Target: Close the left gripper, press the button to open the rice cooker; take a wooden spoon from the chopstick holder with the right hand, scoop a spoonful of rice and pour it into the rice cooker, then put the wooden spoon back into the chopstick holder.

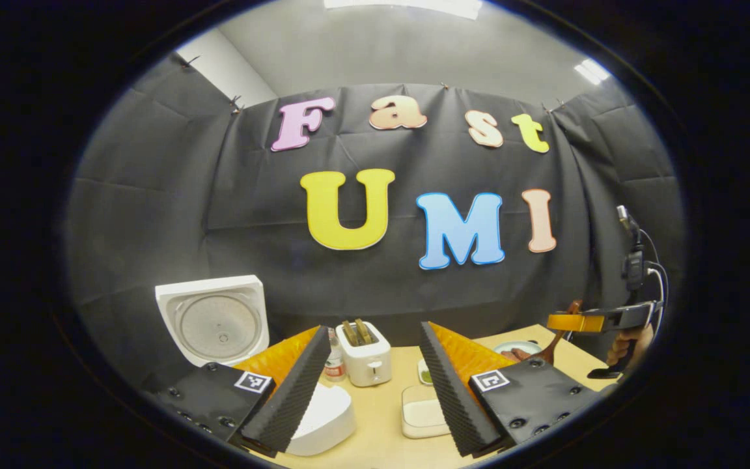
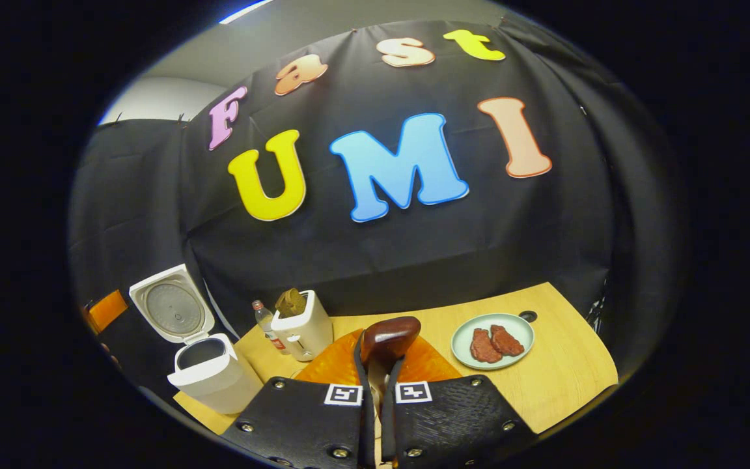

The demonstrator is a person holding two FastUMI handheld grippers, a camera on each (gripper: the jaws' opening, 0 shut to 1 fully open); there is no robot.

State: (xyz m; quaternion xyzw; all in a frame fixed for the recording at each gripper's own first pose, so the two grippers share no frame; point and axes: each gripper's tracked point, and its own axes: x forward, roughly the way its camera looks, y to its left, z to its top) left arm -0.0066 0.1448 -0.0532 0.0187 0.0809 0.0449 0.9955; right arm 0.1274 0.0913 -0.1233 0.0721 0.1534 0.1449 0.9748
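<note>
Now: right hand-held gripper (image 2: 378, 371) clamped on wooden spoon (image 2: 388, 339), raised over the desk (image 2: 557, 378).
Spoon's light, stiff, smooth; handle grip suits it. Left hand-held gripper (image 1: 375, 384) spread wide, idle; rice cooker (image 2: 206, 371) lid up.

One rice cooker (image 2: 209, 374) stands at the left of the table (image 2: 564, 378), its lid up. One toaster (image 2: 303, 329) sits to its right, with two slices (image 1: 357, 331) in it as the left gripper view shows. One small bottle (image 2: 264, 322) stands between cooker and toaster. One plate (image 2: 493, 341) lies at the far right, carrying two pieces of meat (image 2: 492, 344). One wooden spoon (image 2: 388, 339) is in view. One shallow white dish (image 1: 422, 412) lies near the middle.
</note>
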